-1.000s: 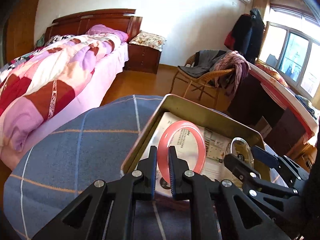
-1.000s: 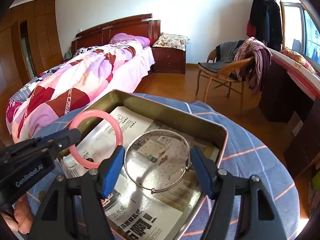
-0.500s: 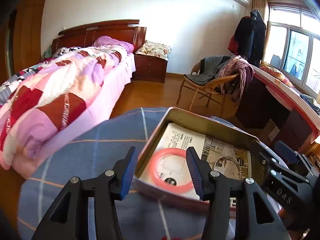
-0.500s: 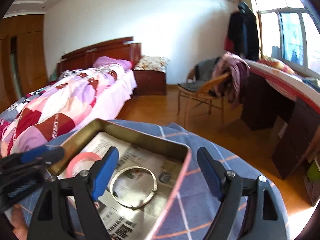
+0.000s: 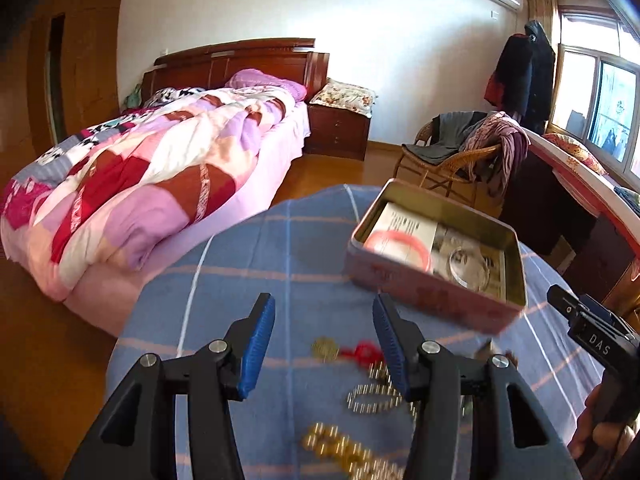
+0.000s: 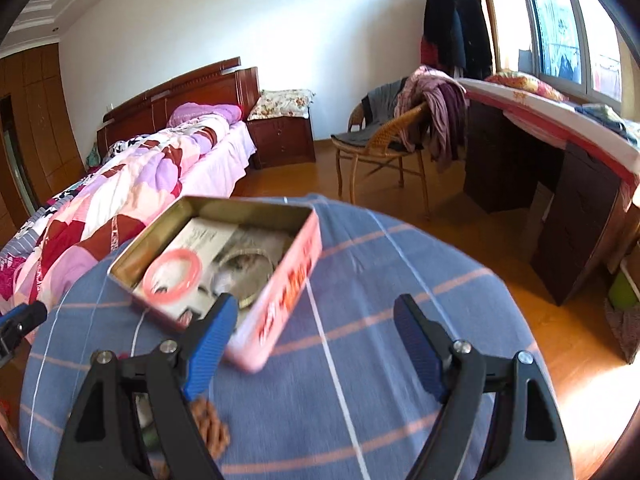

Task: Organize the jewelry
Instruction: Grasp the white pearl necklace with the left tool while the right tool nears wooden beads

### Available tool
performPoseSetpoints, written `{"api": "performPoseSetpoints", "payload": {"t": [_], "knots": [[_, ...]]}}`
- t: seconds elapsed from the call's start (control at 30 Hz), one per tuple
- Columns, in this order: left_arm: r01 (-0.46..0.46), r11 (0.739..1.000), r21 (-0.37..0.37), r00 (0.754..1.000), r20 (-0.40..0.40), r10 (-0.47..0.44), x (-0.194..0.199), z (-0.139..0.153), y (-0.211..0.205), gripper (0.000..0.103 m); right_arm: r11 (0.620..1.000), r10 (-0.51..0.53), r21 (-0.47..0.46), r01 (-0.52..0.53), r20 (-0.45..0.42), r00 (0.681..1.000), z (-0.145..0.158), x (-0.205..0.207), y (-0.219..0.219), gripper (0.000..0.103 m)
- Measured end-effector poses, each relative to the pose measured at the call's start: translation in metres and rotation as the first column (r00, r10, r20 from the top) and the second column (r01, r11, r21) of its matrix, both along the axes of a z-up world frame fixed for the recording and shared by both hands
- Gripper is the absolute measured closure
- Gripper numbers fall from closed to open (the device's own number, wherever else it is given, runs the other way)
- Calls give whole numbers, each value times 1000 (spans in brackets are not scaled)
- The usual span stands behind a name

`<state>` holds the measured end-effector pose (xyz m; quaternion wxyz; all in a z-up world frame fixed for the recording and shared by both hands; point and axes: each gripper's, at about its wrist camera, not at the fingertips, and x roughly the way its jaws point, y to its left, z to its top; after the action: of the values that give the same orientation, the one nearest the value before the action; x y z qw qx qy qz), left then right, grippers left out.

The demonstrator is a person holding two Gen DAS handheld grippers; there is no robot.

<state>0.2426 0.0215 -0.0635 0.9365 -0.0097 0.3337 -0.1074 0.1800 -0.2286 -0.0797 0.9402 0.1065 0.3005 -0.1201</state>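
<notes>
A pink tin box [image 5: 436, 292] [image 6: 288, 292] stands on a blue checked tablecloth [image 5: 256, 264]. Inside it lie a pink bangle [image 5: 400, 246] [image 6: 172, 276] and a thin silver bangle [image 5: 468, 264] [image 6: 246, 270] on printed paper. My left gripper [image 5: 324, 340] is open and empty, above loose jewelry on the cloth: a gold coin charm with a red knot [image 5: 348, 350], a gold chain [image 5: 372, 398] and gold beads [image 5: 340, 446]. My right gripper [image 6: 316, 344] is open and empty, near the box's front corner. Brown beads [image 6: 210, 426] lie beneath its left finger.
The round table [image 6: 400, 360] ends close on all sides. A bed with a patchwork quilt [image 5: 152, 176] stands to the left. A wicker chair with clothes [image 5: 460, 156] and a dark desk [image 6: 540, 184] stand behind and to the right.
My left gripper let go of the pink bangle, which now lies in the box. Both grippers pulled back from the box and opened wide; loose jewelry came into the left wrist view.
</notes>
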Motion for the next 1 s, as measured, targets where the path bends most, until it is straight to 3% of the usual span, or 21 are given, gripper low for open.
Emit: {"api": "performPoseSetpoints", "payload": {"t": [0.2,0.43,0.63,0.73,0.77,0.8,0.87,0.9,1.0], "knots": [[-12,999,31,1000,-25,13,-32,-11,8,51,999,36,-5,-36,-30,999,-6,-23,8,20],[60,998,-13,994,-96,-61,-60,-31,8,51,997,79,-15,-80,-51,996,-11,-46,18,20],[75,994,-83,980,-177,-89,-58,-51,2,51,993,112,-23,-114,-63,992,-13,-59,29,20],[76,994,-79,979,-183,-90,-58,-55,-3,51,992,124,-30,-126,-62,990,-13,-64,35,20],[89,992,-88,977,-184,-104,-58,-55,-4,59,991,125,-34,-128,-61,990,-13,-65,36,20],[99,991,-94,976,-185,-115,-60,-55,-3,74,991,129,-34,-131,-62,990,-14,-65,37,20],[105,989,-101,974,-189,-122,-60,-56,-2,79,991,133,-27,-135,-66,989,-15,-67,38,20],[106,988,-114,975,-185,-126,-60,-55,-1,87,991,133,-21,-135,-66,989,-15,-68,39,20],[125,987,-105,979,-150,-140,-67,-51,1,90,991,133,-13,-134,-62,989,-15,-70,39,20]]}}
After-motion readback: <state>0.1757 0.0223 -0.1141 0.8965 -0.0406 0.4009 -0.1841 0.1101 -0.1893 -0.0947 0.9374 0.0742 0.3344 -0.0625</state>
